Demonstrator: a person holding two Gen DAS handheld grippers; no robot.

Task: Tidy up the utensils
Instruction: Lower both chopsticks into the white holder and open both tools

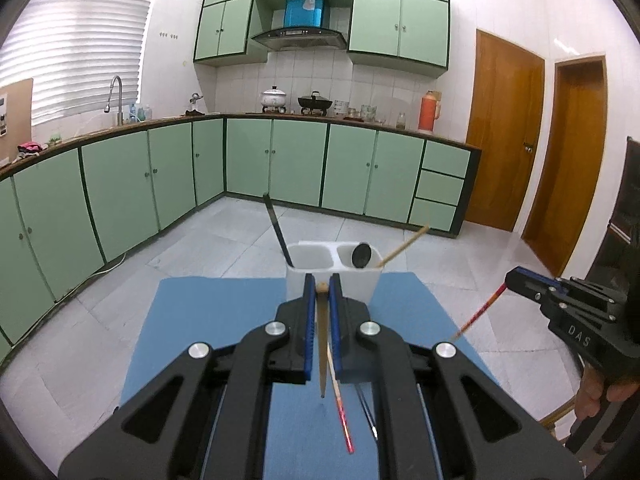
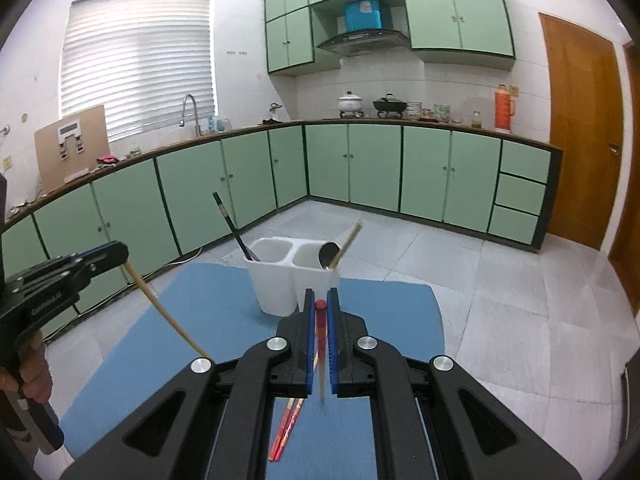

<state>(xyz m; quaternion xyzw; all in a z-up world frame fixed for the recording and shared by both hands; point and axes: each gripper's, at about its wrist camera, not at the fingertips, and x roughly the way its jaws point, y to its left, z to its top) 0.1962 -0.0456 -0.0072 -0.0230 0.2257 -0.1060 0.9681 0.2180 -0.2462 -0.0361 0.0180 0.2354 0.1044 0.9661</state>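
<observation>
Nearest us, our left gripper pinches a wooden chopstick, our right gripper a red-tipped chopstick. Red chopsticks lie on the blue mat. Beyond stands the white holder, a black chopstick in its left compartment, a black spoon in its right.
</observation>
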